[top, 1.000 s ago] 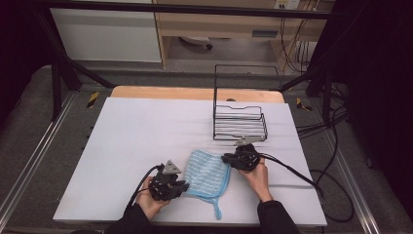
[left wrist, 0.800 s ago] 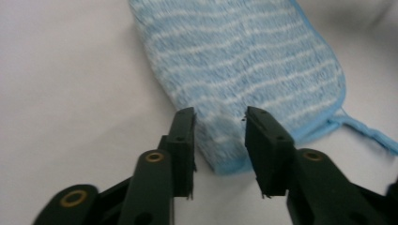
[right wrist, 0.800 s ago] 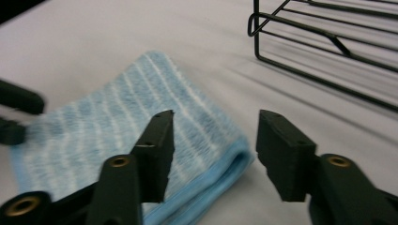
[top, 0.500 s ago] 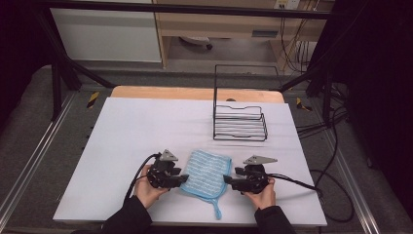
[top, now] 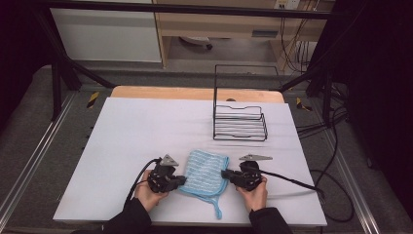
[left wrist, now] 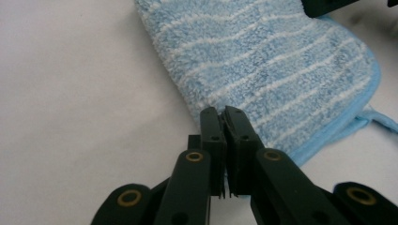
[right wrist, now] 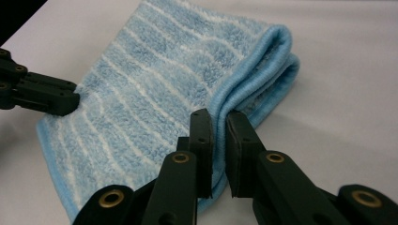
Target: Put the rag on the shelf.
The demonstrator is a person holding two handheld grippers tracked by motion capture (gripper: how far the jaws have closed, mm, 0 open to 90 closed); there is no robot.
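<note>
A folded blue cloth with white stripes lies flat near the front edge of the white table. My left gripper is at the cloth's left edge. In the left gripper view its jaws have just been closing and now pinch the cloth at its near edge. My right gripper is at the cloth's right edge. In the right gripper view its jaws have also just been closing, with the blue hem of the cloth caught between them. The left gripper shows there at the far edge.
A black wire rack stands at the back right of the table, well beyond the cloth. A thin blue loop trails from the cloth toward the table's front edge. Cables run off to the right from the right gripper.
The right gripper came from the cloth's far right corner toward the person, along its right edge. Both grippers then closed in on the cloth's sides. The cloth has hardly shifted.
</note>
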